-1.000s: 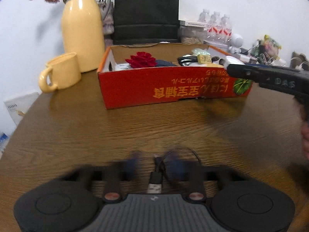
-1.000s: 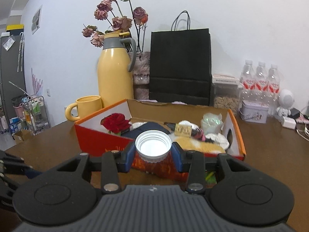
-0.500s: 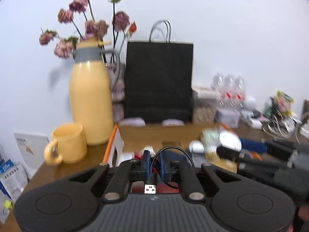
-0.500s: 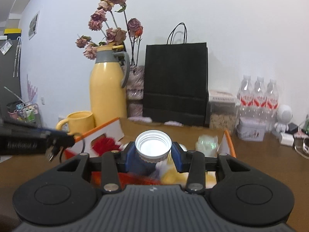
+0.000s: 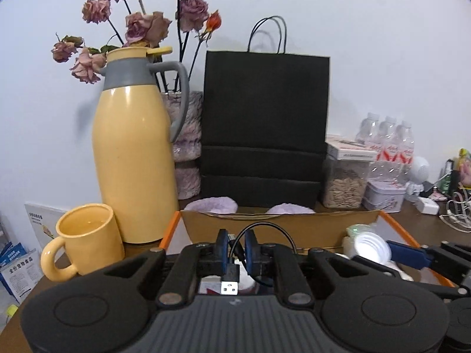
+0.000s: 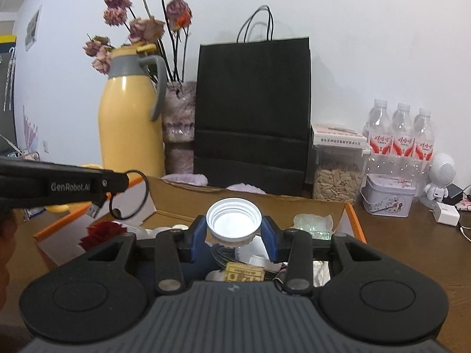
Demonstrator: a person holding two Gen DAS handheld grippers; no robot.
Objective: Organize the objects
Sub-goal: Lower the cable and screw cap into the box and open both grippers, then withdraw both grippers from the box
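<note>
My left tongs (image 5: 236, 248) pinch a limp black USB cable (image 5: 232, 276) over the orange box (image 6: 354, 225), jaws just eased slightly. Light, floppy; hold near the plug. Right tongs (image 6: 234, 236) clamp a white cap (image 6: 233, 219) above the box: rigid, slick, gripped across its rim.

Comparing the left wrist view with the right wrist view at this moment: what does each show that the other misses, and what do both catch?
Only the left wrist view shows the whole yellow mug beside the jug, and the leaflets at the table's edge.

Only the right wrist view shows the box's contents: a red fabric rose and a small yellow packet.

Both show the yellow jug, the black paper bag, the orange-rimmed box, the left gripper shut on a black USB cable, and the right gripper shut on a white screw cap.
</note>
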